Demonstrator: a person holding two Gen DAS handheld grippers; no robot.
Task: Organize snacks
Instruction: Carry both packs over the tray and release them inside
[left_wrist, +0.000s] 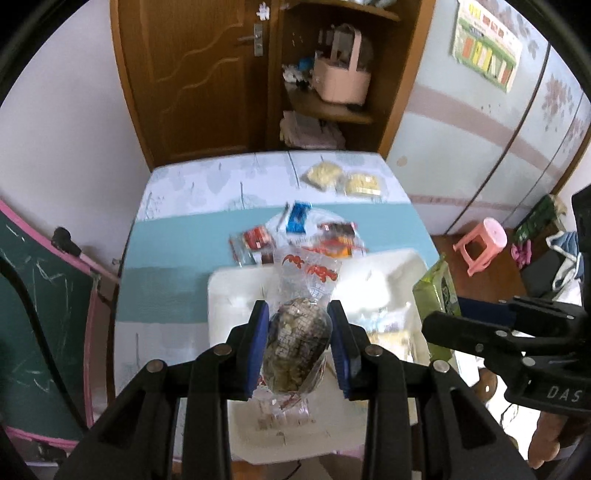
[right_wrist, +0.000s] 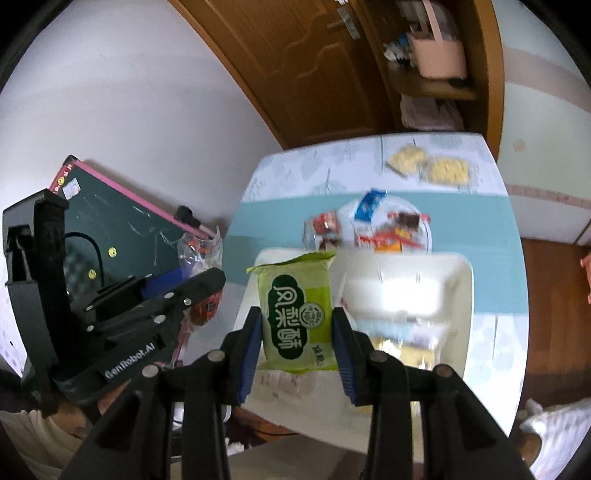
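- The left tongs (left_wrist: 297, 321) are clamped on a clear-wrapped snack (left_wrist: 295, 343), a brown, rough-looking lump in crinkly film with red print. The packet hangs above the white tray (left_wrist: 236, 295), which sits at the near edge of the desk (left_wrist: 166, 266).
- The right tongs (right_wrist: 297, 328) are pinched on a green packet (right_wrist: 295, 306), flat and pillow-shaped with glossy foil and crimped ends. It too is held over the tray's near-left part.
- To do this step well, I judge each packet should be lowered to a free spot in the tray before letting go, since slick film slides easily.
- Keep the two tongs apart; they travel side by side.
- The tray looks like smooth, hard plastic with raised walls.
- More snacks remain: red packets (left_wrist: 332, 236) at mid-desk and yellow packets (left_wrist: 343, 179) near the far edge.
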